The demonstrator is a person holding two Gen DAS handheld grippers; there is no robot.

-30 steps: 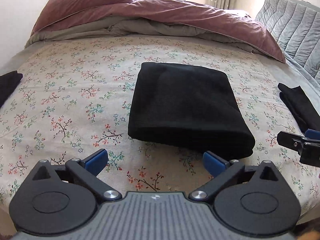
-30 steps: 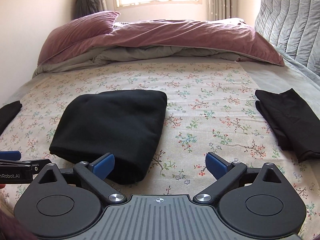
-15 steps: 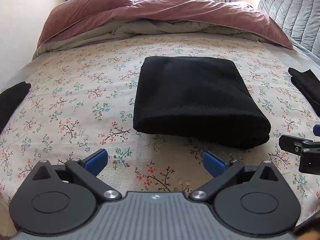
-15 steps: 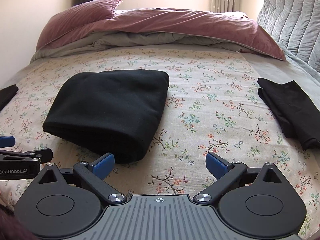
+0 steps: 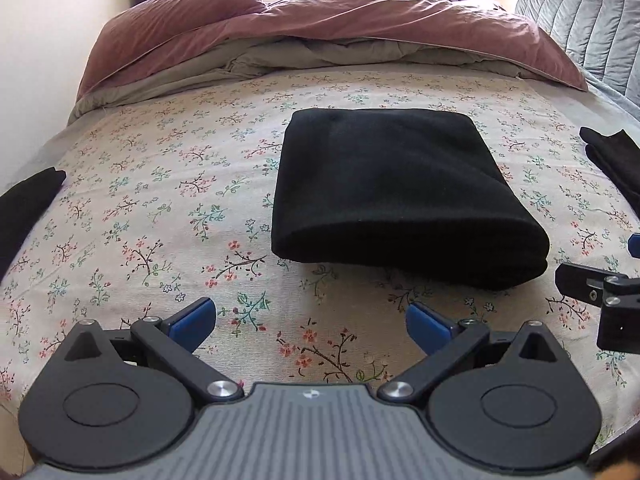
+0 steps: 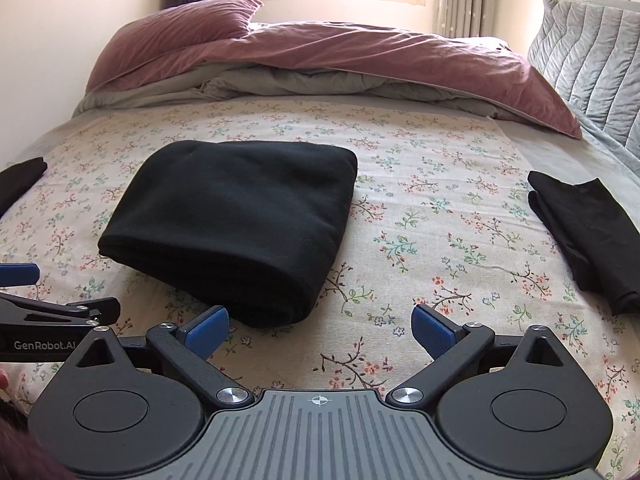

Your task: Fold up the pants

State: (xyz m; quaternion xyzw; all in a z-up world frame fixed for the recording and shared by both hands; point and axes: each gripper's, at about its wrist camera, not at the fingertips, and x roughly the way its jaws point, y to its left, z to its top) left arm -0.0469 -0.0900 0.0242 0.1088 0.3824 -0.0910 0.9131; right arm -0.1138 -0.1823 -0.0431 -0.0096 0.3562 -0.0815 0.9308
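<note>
Black pants lie folded into a thick rectangle on the flowered bedsheet. My left gripper is open, hovering short of the bundle's near edge with nothing between its blue pads. My right gripper is open too, just right of the bundle's near right corner, holding nothing. Each gripper shows at the edge of the other's view: the right gripper at the right of the left wrist view, the left gripper at the left of the right wrist view.
A second folded black garment lies at the right of the bed, and another dark piece at the left edge. A mauve duvet and pillow are heaped at the far end. A grey quilted cushion stands at the right.
Both grippers have drawn back and lifted slightly from the folded pants, so more bedsheet shows in front of them. The pants have not moved.
</note>
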